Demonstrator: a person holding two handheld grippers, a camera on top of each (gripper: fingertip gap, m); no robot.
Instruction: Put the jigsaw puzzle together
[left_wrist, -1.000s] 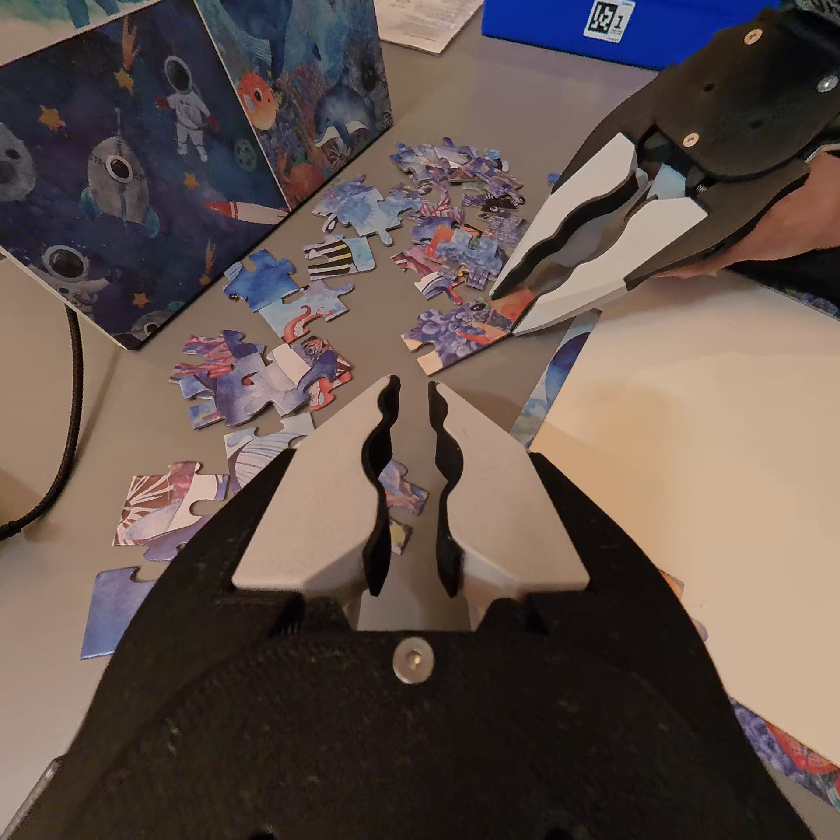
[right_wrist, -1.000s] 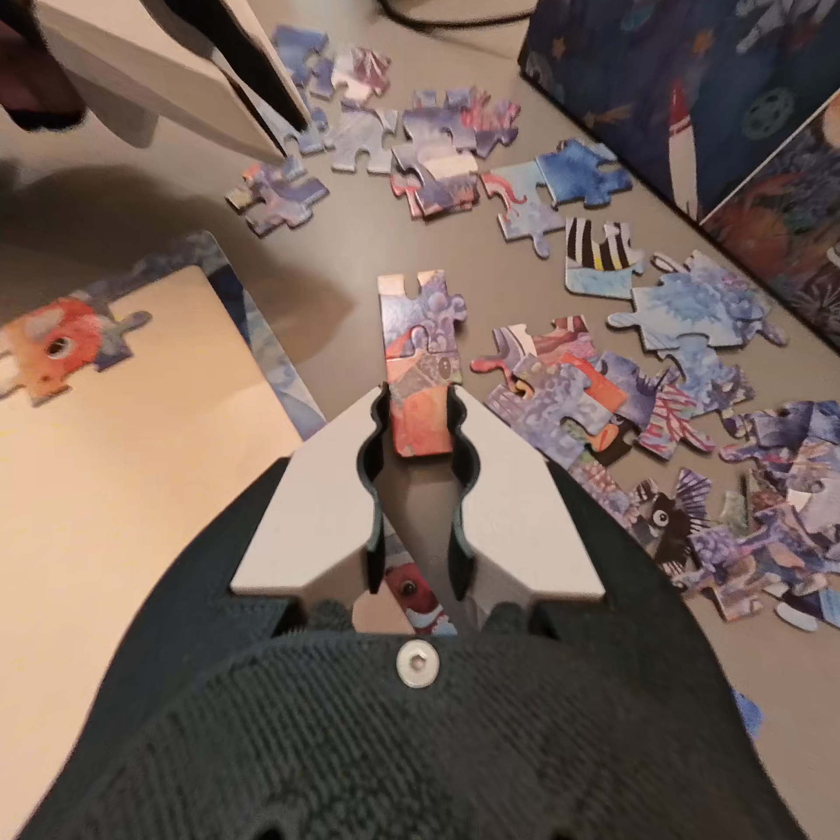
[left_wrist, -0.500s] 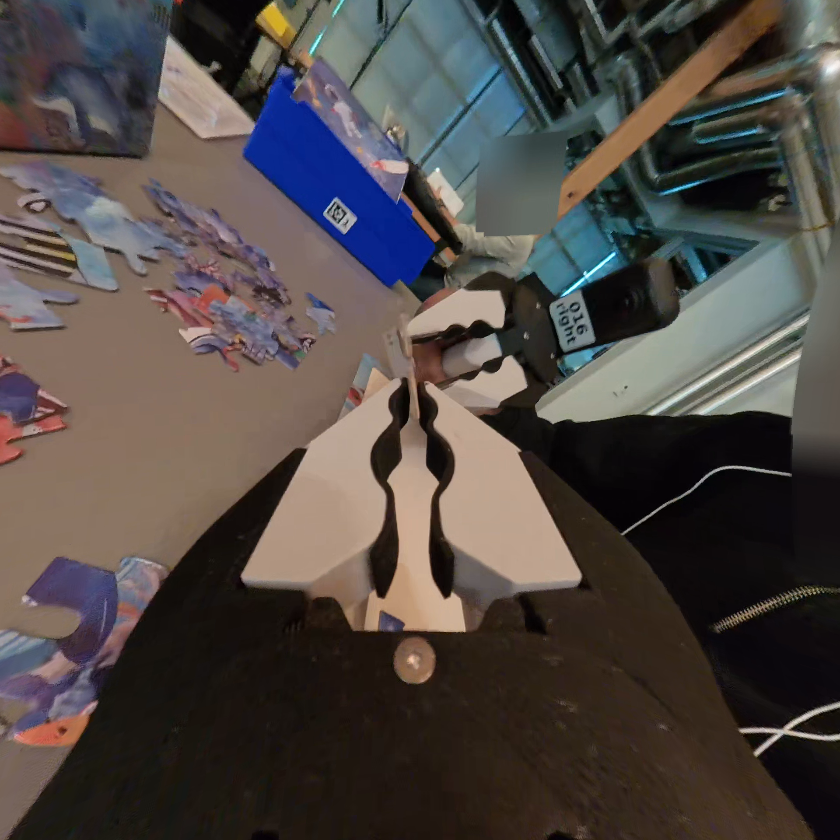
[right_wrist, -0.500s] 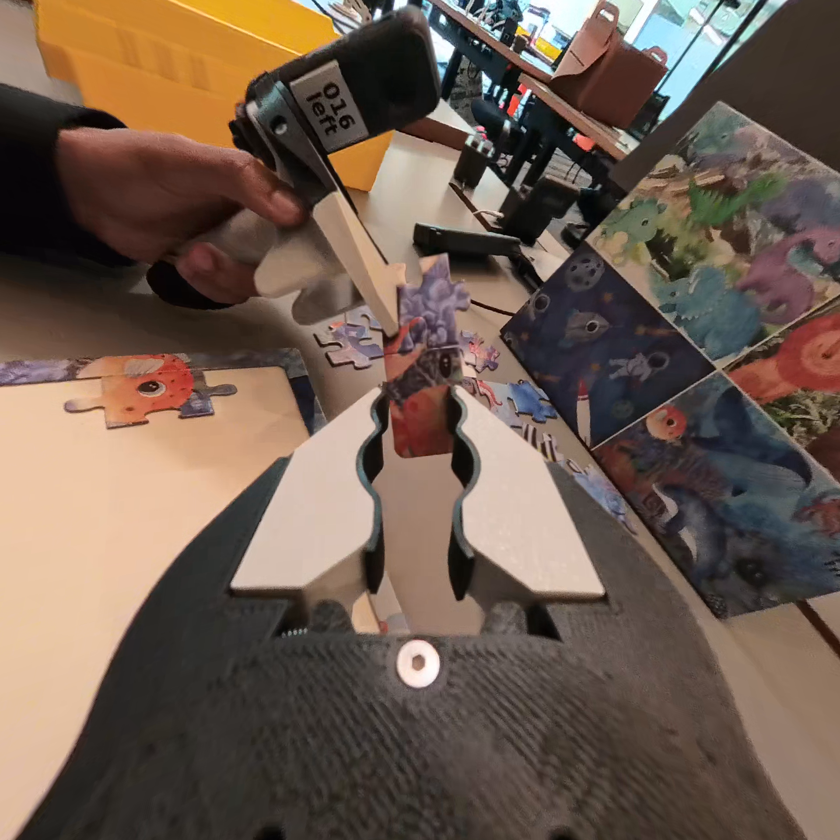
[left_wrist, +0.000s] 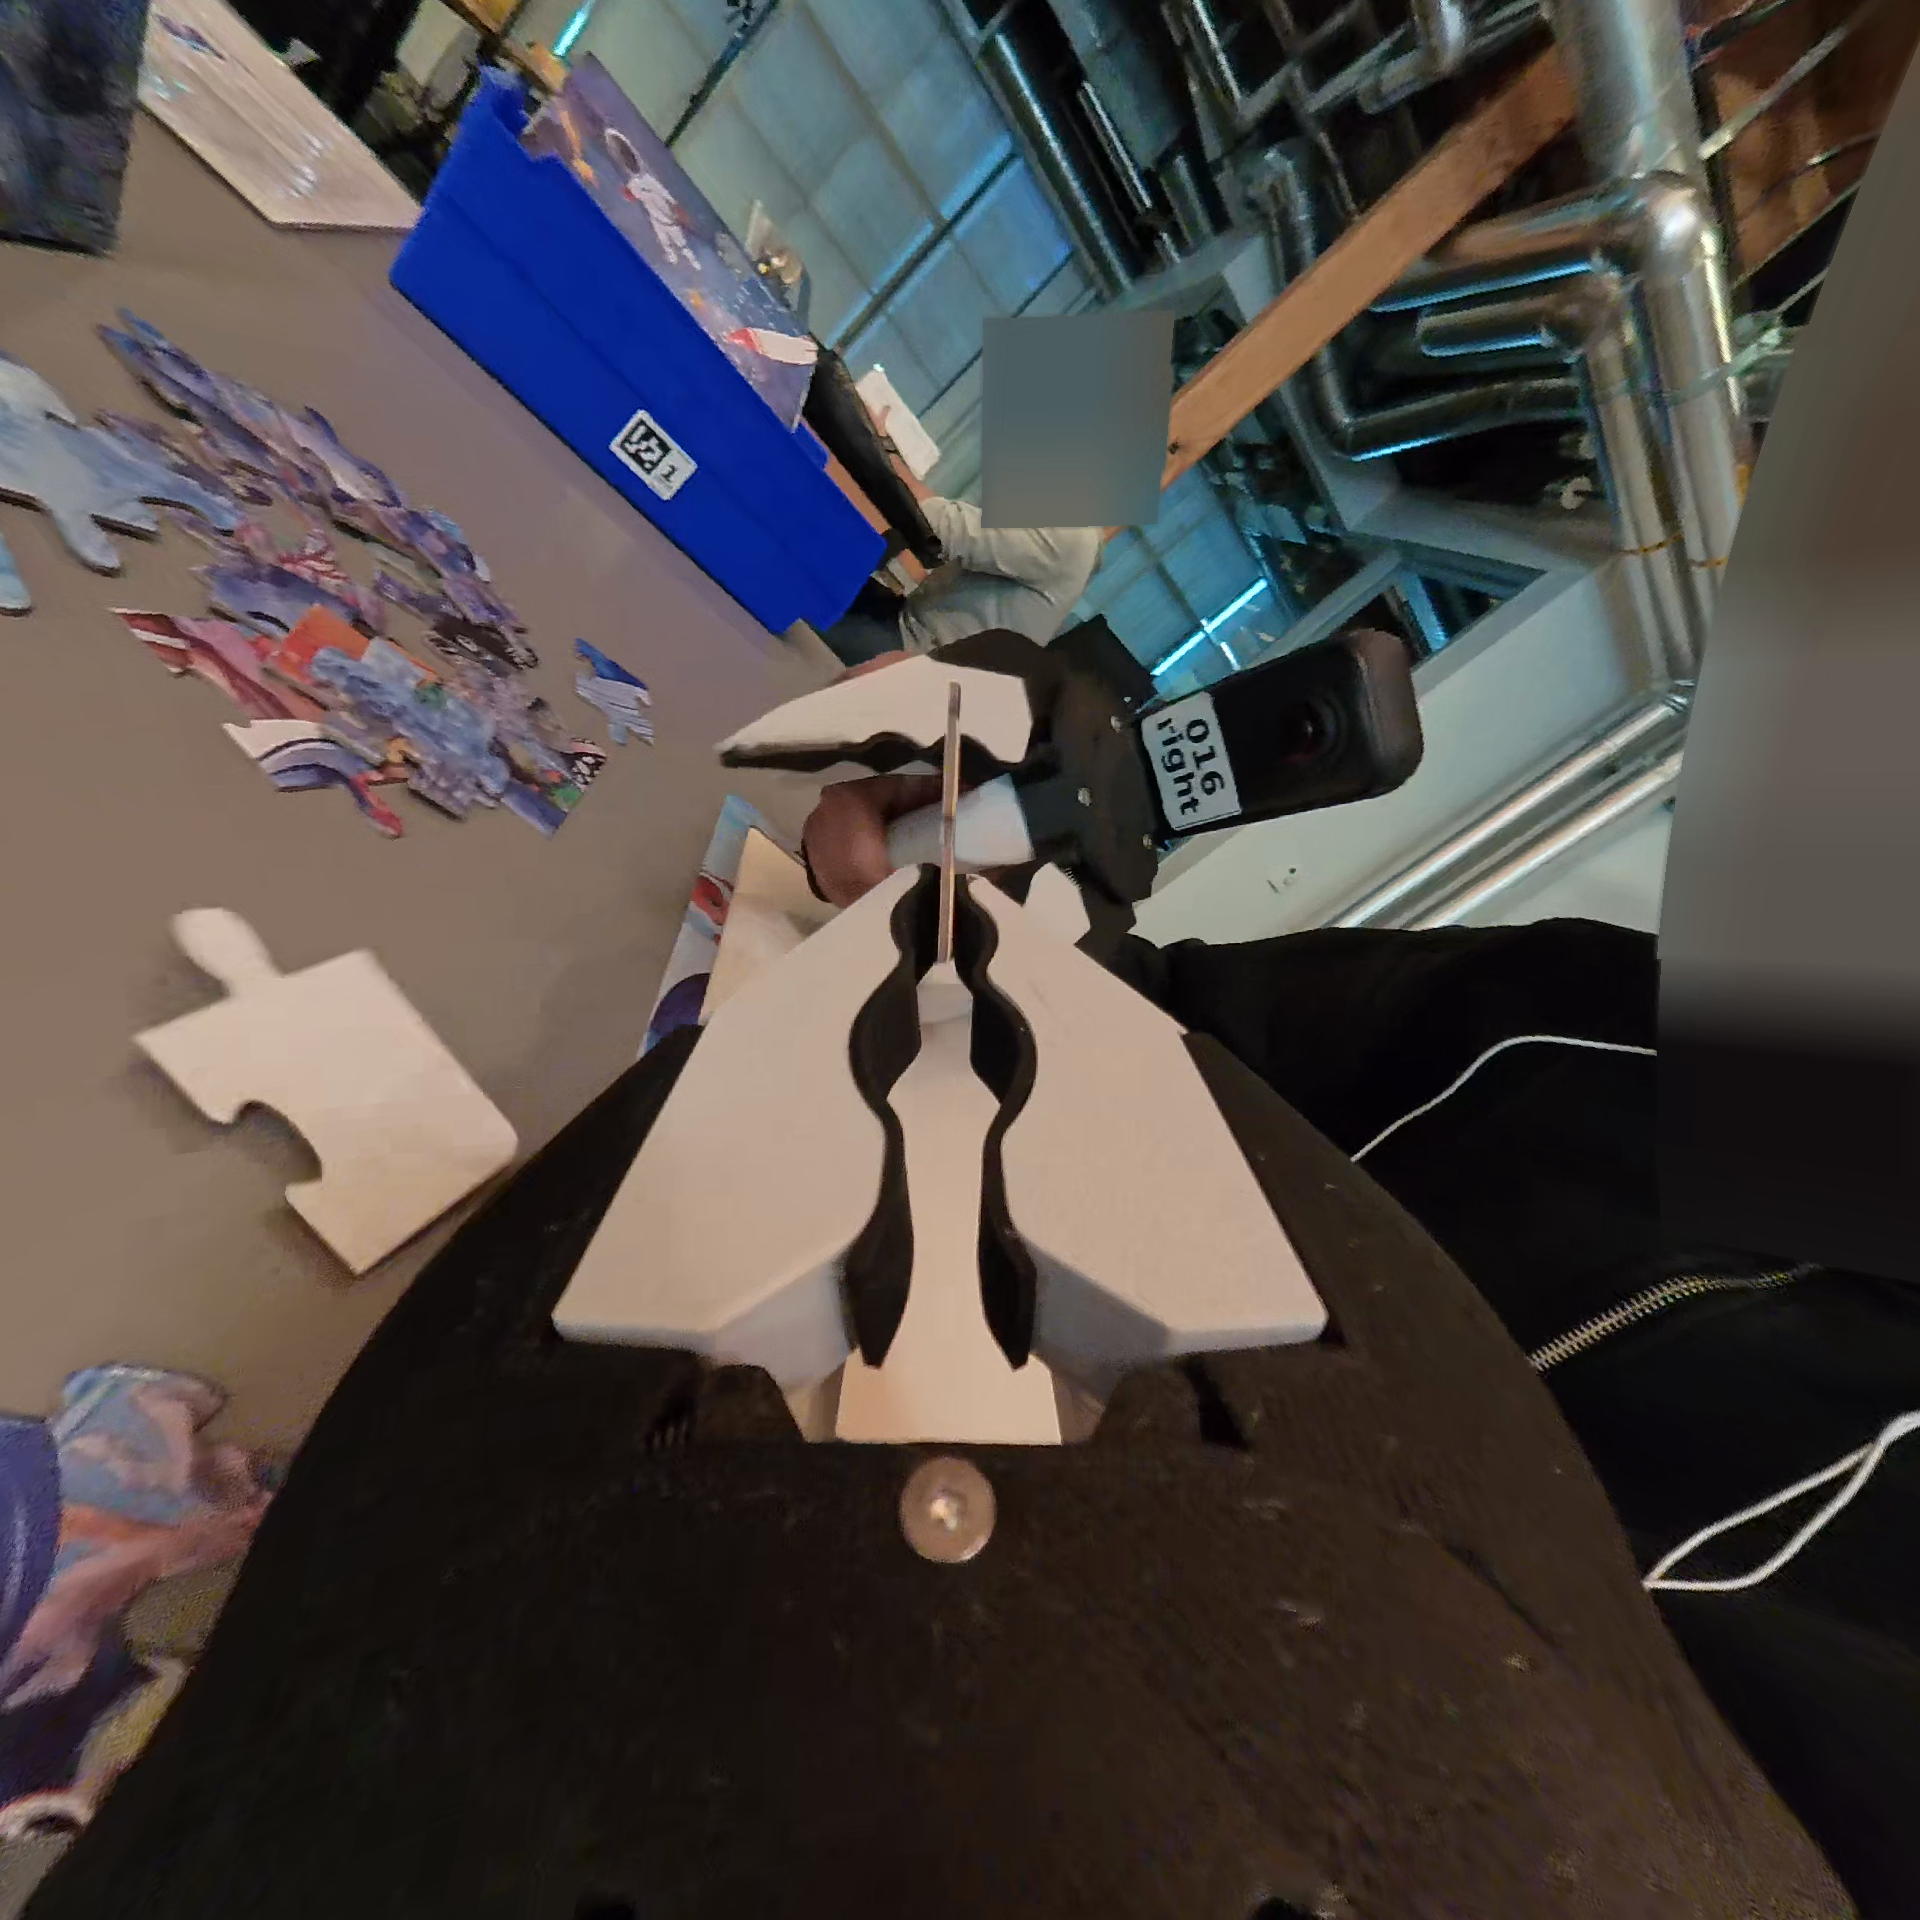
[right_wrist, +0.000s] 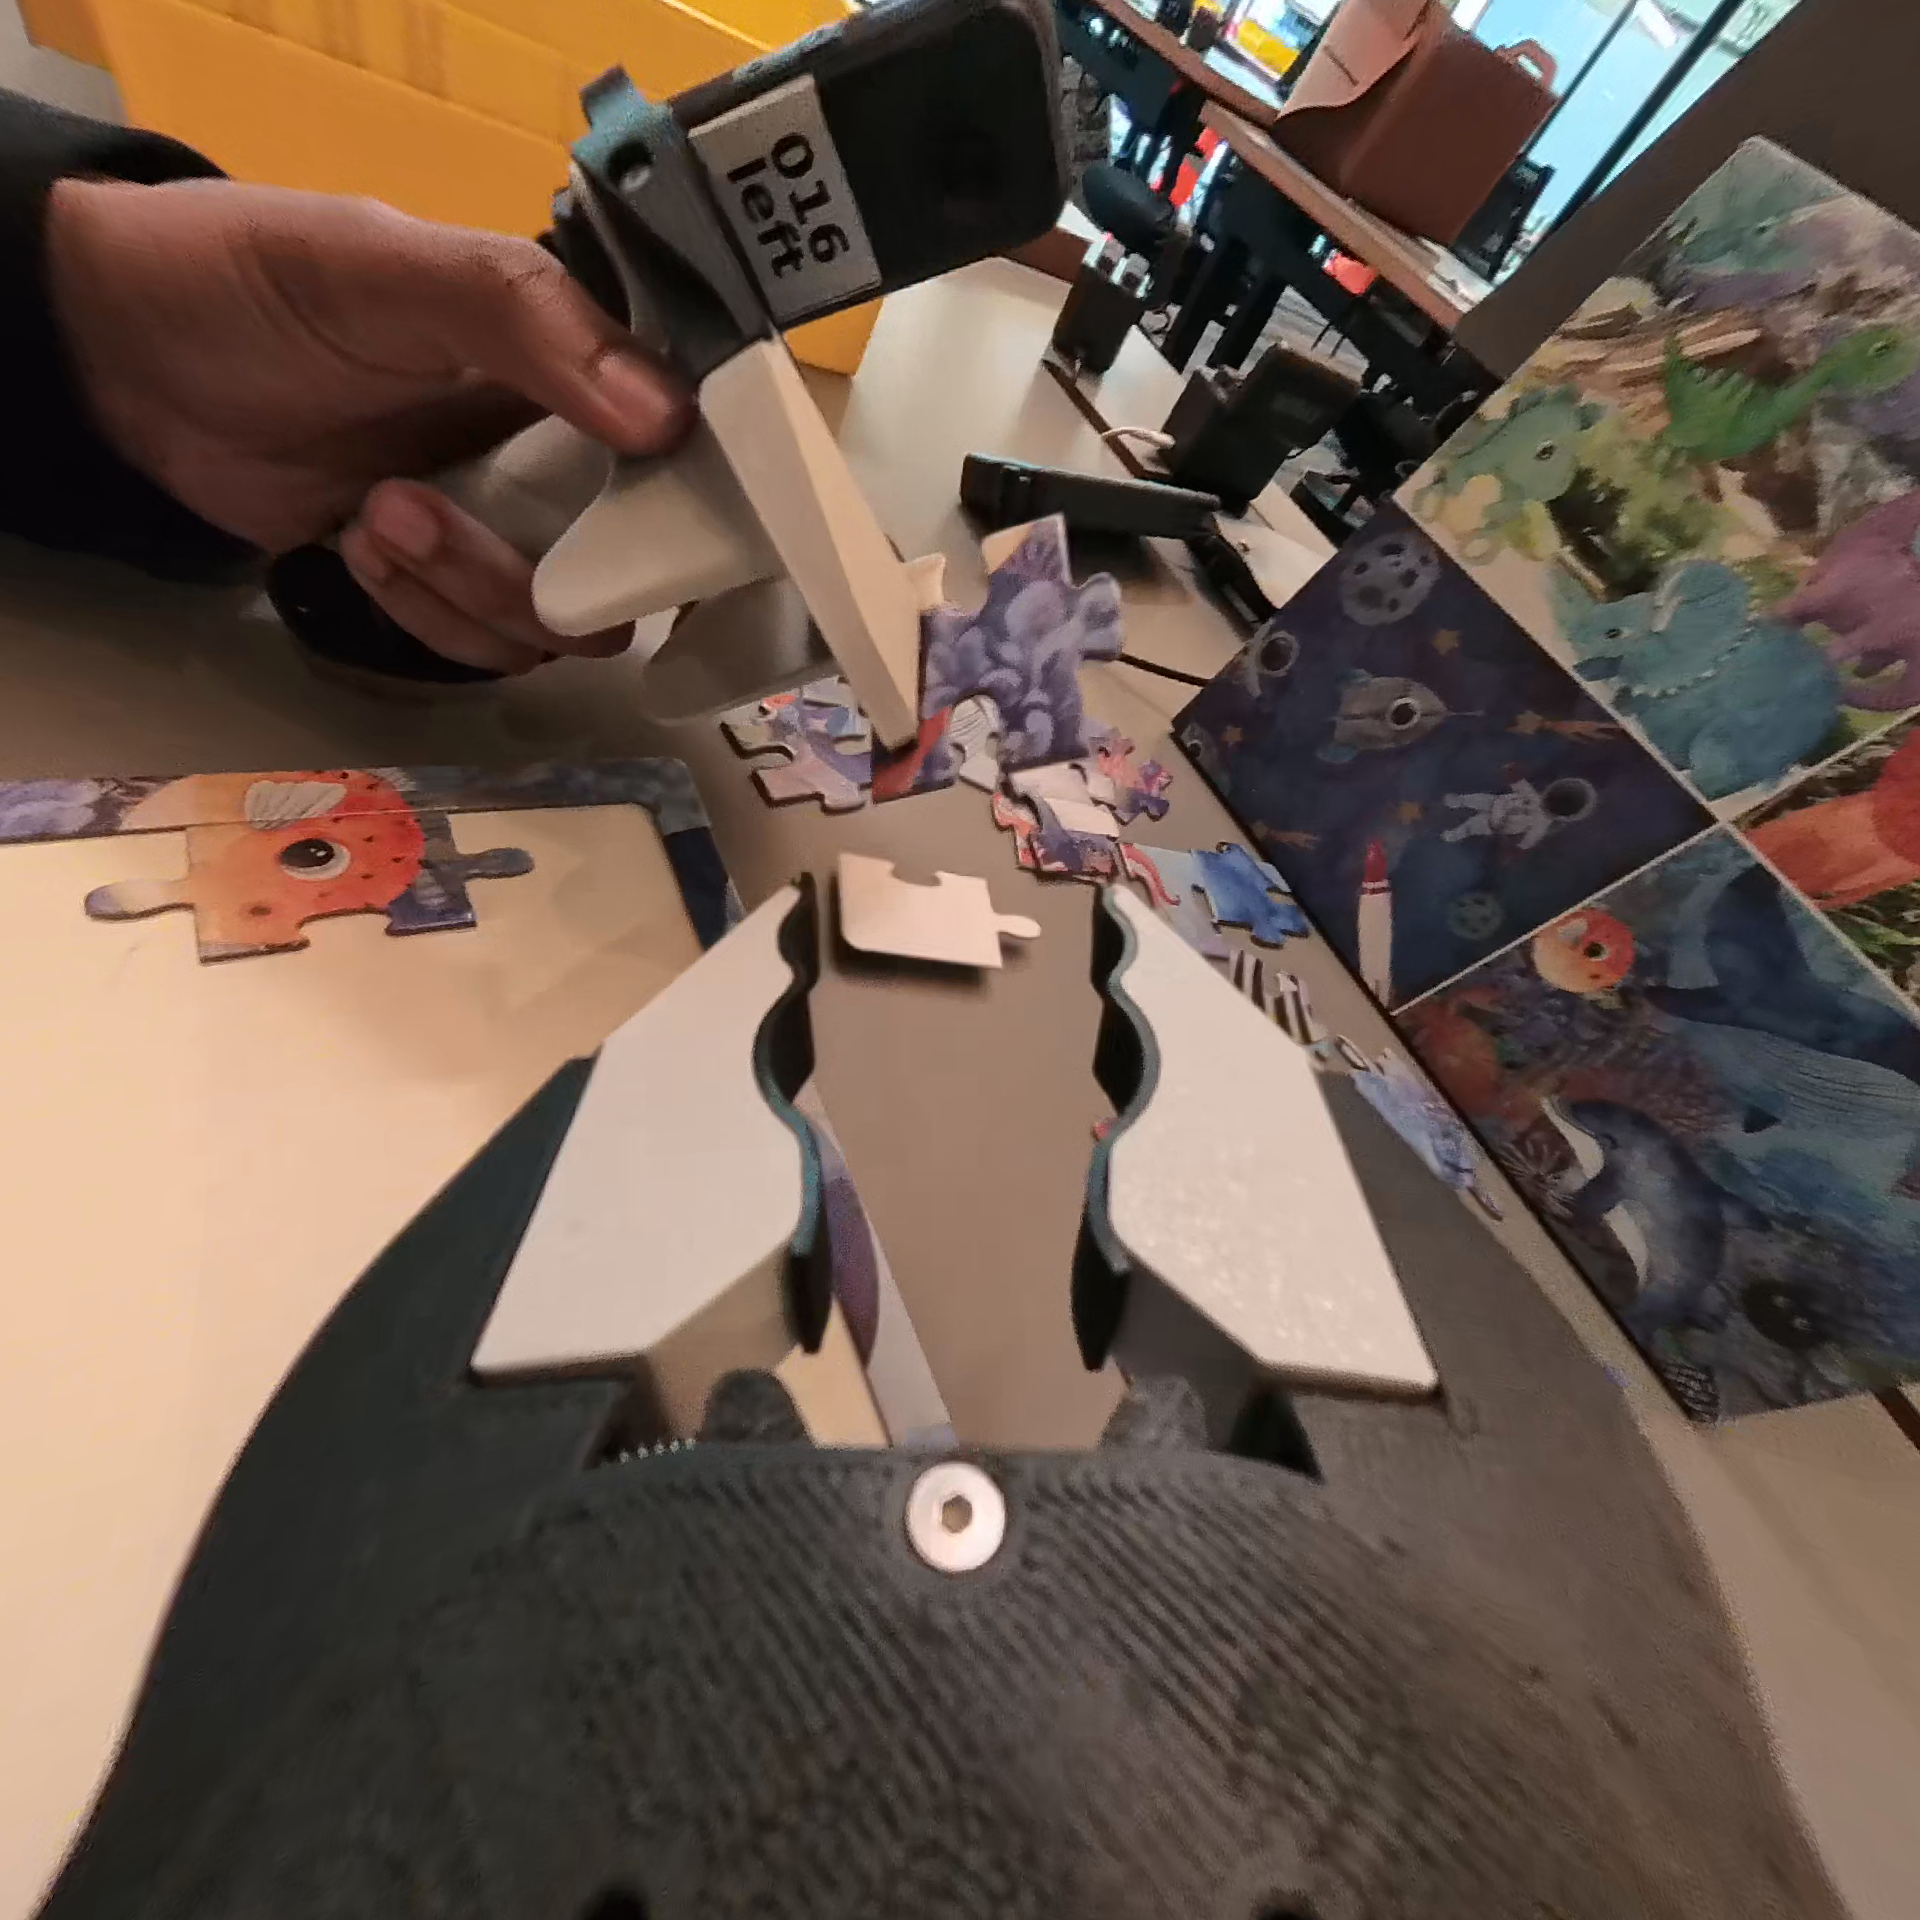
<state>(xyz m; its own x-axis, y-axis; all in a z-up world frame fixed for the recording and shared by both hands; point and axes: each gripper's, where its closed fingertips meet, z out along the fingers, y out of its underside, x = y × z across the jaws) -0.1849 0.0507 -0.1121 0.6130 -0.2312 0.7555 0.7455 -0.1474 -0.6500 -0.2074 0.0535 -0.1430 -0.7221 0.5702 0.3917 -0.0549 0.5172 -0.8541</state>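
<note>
The left gripper (right_wrist: 894, 717) pinches a purple piece (right_wrist: 1023, 649) upright above the table; a white piece (right_wrist: 925, 914) lies face-down below. The right gripper (right_wrist: 951, 935) gapes wide, empty. Handover looks done; next, carry it to the puzzle tray (right_wrist: 312, 1039).

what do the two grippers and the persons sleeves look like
Both the left gripper and the right gripper have black textured bodies, pale wavy-edged fingers with dark pads, a silver screw, and a white-labelled camera block. The sleeves are black.

Grey tabletop (left_wrist: 312, 883), silver ceiling ducts (left_wrist: 1621, 260), wooden beam (left_wrist: 1382, 260), big windows (left_wrist: 883, 208), yellow crates (right_wrist: 364, 94).
</note>
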